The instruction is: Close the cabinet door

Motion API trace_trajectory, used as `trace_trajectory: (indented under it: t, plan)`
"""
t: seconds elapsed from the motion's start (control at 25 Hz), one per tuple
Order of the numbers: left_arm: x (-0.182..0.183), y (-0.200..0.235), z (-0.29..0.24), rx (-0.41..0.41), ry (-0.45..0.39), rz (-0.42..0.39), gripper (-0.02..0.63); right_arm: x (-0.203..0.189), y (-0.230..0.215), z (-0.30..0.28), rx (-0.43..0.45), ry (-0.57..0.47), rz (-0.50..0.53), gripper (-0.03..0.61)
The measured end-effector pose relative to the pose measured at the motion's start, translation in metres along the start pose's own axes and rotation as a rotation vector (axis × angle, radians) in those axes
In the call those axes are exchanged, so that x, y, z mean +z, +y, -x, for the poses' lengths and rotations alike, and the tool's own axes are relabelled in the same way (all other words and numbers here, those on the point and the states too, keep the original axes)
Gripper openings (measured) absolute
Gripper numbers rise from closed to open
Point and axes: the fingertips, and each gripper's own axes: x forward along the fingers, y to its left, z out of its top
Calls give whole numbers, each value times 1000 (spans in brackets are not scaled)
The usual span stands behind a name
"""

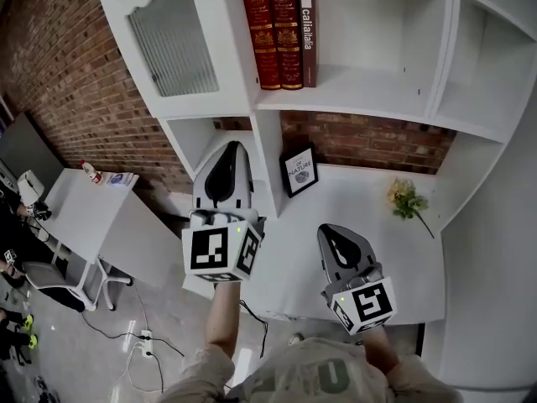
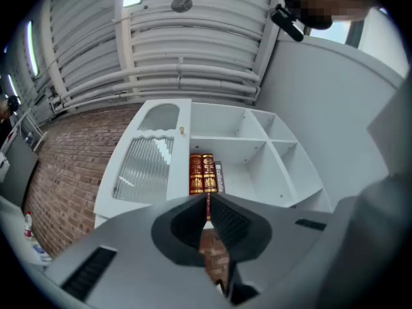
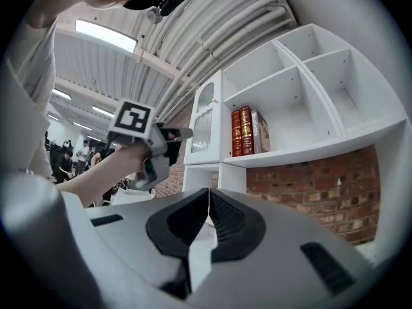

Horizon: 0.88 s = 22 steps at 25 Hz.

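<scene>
The white cabinet door [image 1: 172, 44] has a ribbed glass pane and a small knob [image 2: 182, 131]. It lies flush over the cabinet's left column in the head view, the left gripper view [image 2: 145, 163] and the right gripper view [image 3: 202, 124]. My left gripper [image 1: 231, 147] is raised below and right of the door, apart from it, its jaws shut with nothing between them [image 2: 207, 196]. My right gripper [image 1: 330, 228] hangs lower over the counter, also shut and empty [image 3: 209, 190].
Two red books and a brown one [image 1: 279, 32] stand on the open shelf right of the door. A framed print [image 1: 299, 171] and yellow flowers [image 1: 407, 198] sit on the white counter [image 1: 361, 225]. A white desk [image 1: 84, 212] stands at the left by the brick wall.
</scene>
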Motion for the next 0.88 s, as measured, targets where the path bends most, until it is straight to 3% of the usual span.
trace_trajectory:
  t: [0.44,0.88]
  plan:
    - [-107,-29,129,111,253,87,14,-4,36,-21,93,2,9,17]
    - [-100,-7,149,191,278,51,14,-20,61,-29,162,49,-1,17]
